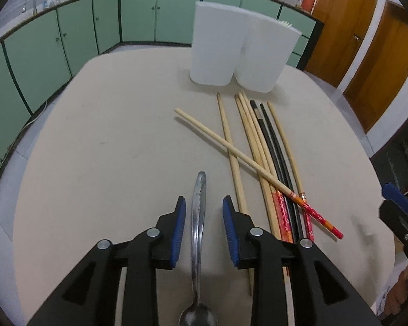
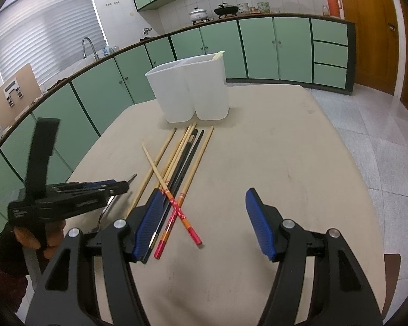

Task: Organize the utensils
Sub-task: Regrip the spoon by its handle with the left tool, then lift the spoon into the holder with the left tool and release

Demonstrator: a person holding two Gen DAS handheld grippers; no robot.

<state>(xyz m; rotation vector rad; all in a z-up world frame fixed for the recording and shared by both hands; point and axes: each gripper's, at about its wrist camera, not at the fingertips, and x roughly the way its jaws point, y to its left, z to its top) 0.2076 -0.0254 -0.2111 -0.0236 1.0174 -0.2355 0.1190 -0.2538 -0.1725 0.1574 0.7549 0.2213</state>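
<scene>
Metal spoon (image 1: 198, 244) lying on the table (image 1: 108, 163), sitting right between the left tool (image 1: 204, 212) pads, jaws apart, not gripped yet. Right tool (image 2: 201, 206) spread wide too, hovering by the loose chopsticks (image 1: 261, 157). Looks barely started: just a tip or two poking out of the white holder (image 1: 239, 46), the whole pile left to sort.

— Any lettering you can read here?
— None. The spoon (image 1: 198, 233) between the pads of the left hand-held gripper (image 1: 203, 235) has faint marks on its handle, too blurred to make out.
— And the red-ended chopsticks (image 2: 176, 212)?
— Only a pattern, no legible characters.
</scene>
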